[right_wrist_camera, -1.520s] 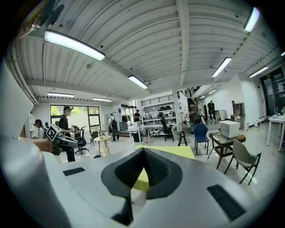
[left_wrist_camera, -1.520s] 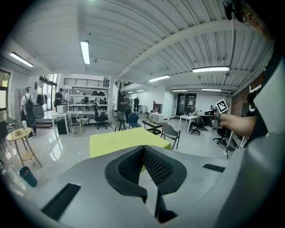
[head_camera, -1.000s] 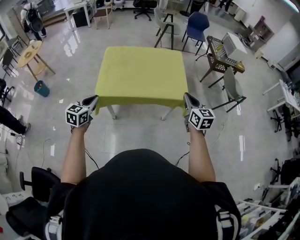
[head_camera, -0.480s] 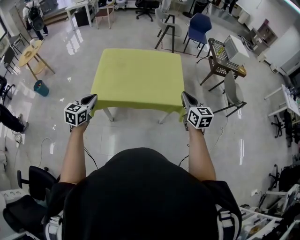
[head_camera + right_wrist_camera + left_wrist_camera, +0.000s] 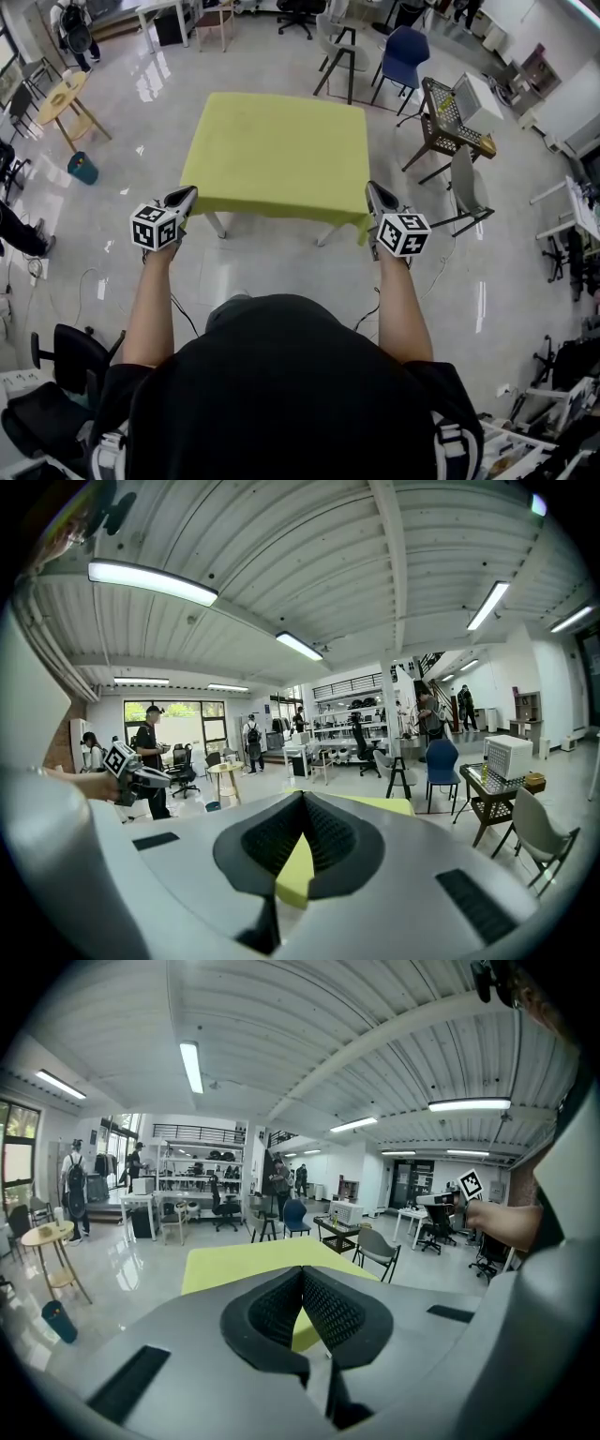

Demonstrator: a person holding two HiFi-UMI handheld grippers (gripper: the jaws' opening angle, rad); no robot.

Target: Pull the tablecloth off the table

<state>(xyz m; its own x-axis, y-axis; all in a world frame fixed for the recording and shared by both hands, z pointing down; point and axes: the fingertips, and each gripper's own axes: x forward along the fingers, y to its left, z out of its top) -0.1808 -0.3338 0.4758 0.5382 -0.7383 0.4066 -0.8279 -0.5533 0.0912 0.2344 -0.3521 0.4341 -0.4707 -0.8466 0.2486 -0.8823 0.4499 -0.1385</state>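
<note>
A yellow-green tablecloth (image 5: 277, 150) covers a square table whose white legs (image 5: 217, 225) show under the near edge. My left gripper (image 5: 188, 194) is shut on the cloth's near left corner, and my right gripper (image 5: 372, 189) is shut on the near right corner. In the left gripper view the dark ribbed jaws meet at the left gripper (image 5: 302, 1275), with a strip of the tablecloth (image 5: 298, 1331) pinched below them. In the right gripper view a fold of the tablecloth (image 5: 296, 874) hangs out of the closed right gripper (image 5: 302, 801). Both hold at about the table's edge height.
A grey chair (image 5: 466, 183) and a wire cart with a white box (image 5: 452, 108) stand right of the table. A blue chair (image 5: 401, 52) is behind it. A round wooden table (image 5: 61, 98) and teal bin (image 5: 82, 169) stand left. Cables lie on the glossy floor.
Both grippers keep their hold on the near corners. The head view has shifted slightly; the cloth's near edge and the grippers sit a little higher in the picture.
</note>
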